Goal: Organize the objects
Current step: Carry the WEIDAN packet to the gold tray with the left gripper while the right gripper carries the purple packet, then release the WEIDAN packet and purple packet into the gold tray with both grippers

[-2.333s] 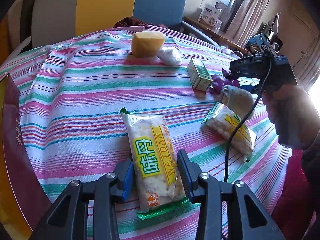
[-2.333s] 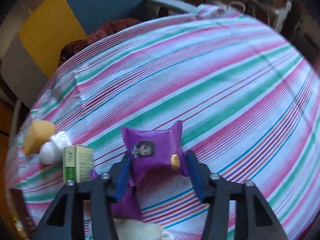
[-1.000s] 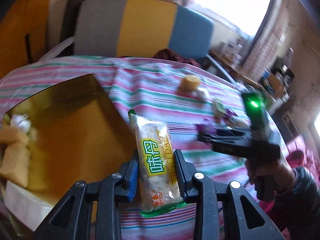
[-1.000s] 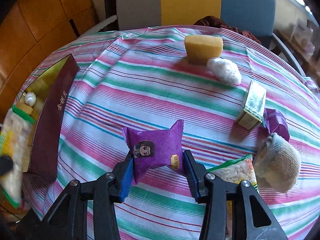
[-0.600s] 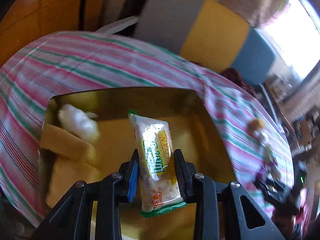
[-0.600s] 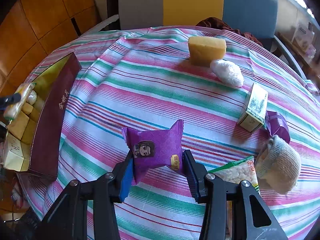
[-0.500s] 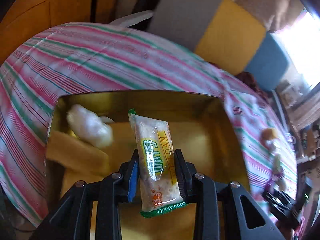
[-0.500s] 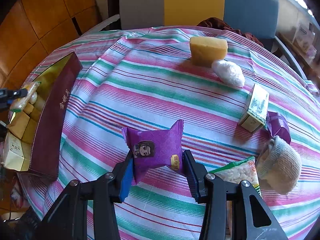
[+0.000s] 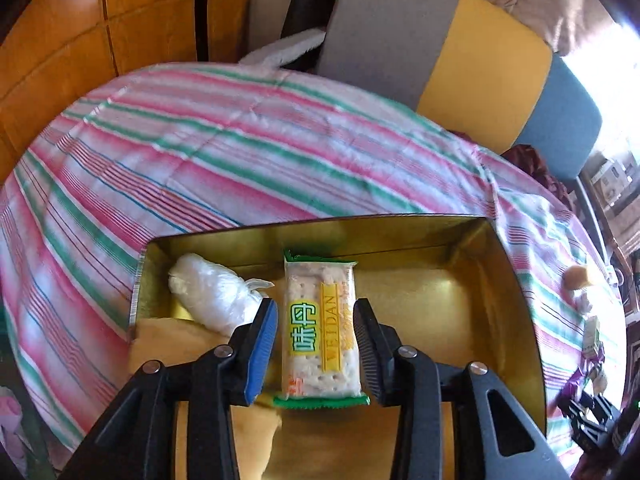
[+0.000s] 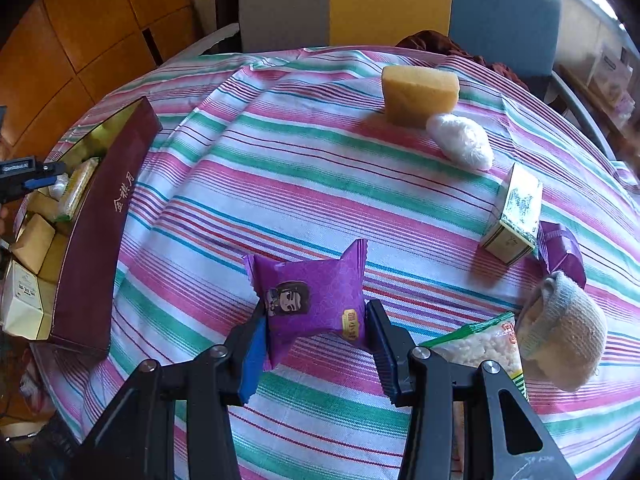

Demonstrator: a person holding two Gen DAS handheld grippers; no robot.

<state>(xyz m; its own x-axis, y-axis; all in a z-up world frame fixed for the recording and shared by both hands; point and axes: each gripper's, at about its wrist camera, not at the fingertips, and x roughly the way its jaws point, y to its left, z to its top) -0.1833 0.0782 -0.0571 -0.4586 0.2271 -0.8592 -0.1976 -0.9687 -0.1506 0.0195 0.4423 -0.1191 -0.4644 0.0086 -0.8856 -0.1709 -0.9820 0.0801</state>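
My left gripper (image 9: 316,344) is over the gold-lined box (image 9: 504,264), its jaws now apart around the cracker packet (image 9: 320,328), which lies in the box. A white wrapped ball (image 9: 208,292) and yellow blocks (image 9: 172,344) also lie in the box. My right gripper (image 10: 316,340) is shut on a purple snack packet (image 10: 312,296) and holds it above the striped tablecloth (image 10: 280,168). The maroon box (image 10: 96,232) with the left gripper (image 10: 28,176) over it shows at the left of the right wrist view.
On the cloth lie a yellow sponge block (image 10: 420,94), a white wrapped ball (image 10: 460,142), a green-white carton (image 10: 514,214), another purple packet (image 10: 560,250), a knitted item (image 10: 564,332) and a second cracker packet (image 10: 488,344). A striped chair (image 10: 396,0) stands behind the table.
My left gripper has carried the cracker packet over the box, lowered it and opened its jaws. My right gripper stays almost still with the purple packet.
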